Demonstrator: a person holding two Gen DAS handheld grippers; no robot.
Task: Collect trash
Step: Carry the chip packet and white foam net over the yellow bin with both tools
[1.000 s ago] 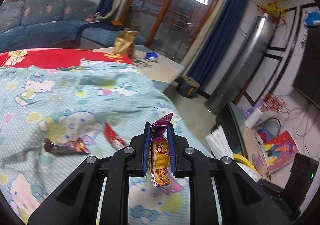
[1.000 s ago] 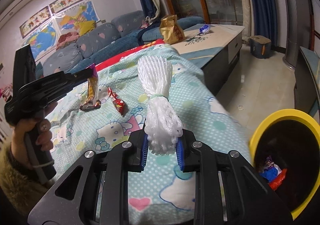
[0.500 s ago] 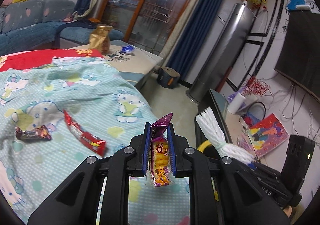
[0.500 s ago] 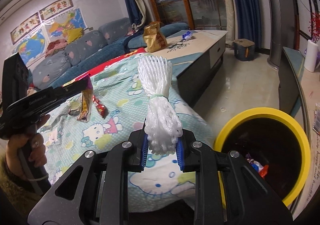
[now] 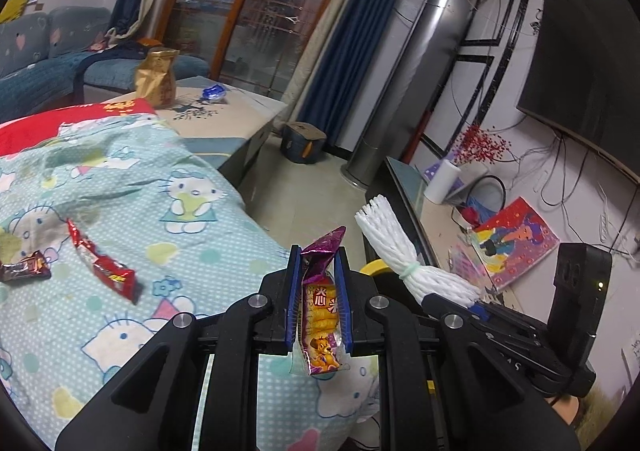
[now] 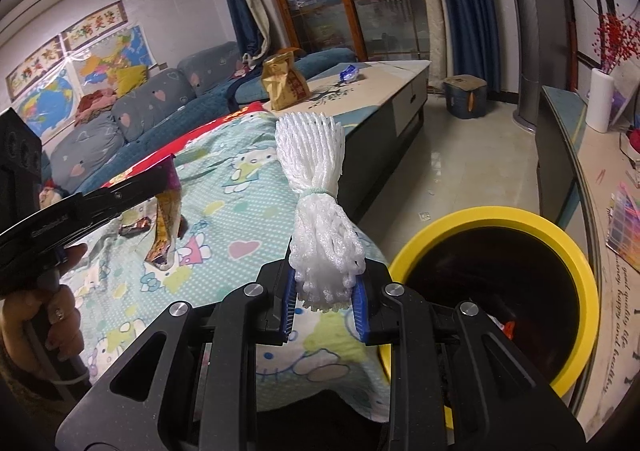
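My left gripper (image 5: pixel 318 305) is shut on a purple snack wrapper (image 5: pixel 322 315) and holds it above the bed's edge. It also shows at the left of the right wrist view (image 6: pixel 170 211). My right gripper (image 6: pixel 325 303) is shut on a white foam net bundle (image 6: pixel 316 203), tied in the middle, next to the yellow-rimmed trash bin (image 6: pixel 576 263). The bundle also shows in the left wrist view (image 5: pixel 404 259). A red wrapper (image 5: pixel 100 263) and a dark brown wrapper (image 5: pixel 24 271) lie on the Hello Kitty bedcover (image 5: pixel 192 235).
A low table (image 6: pixel 384 87) holds a gold bag (image 6: pixel 284 83) and a blue packet (image 6: pixel 349 73). A TV stand (image 5: pixel 424 211) with a paper roll stands to the right. A sofa (image 6: pixel 160 99) is behind. The bin holds some trash.
Both grippers have swung right, away from the bed and toward the bin. The bin now fills more of the right wrist view. Both grips are unchanged.
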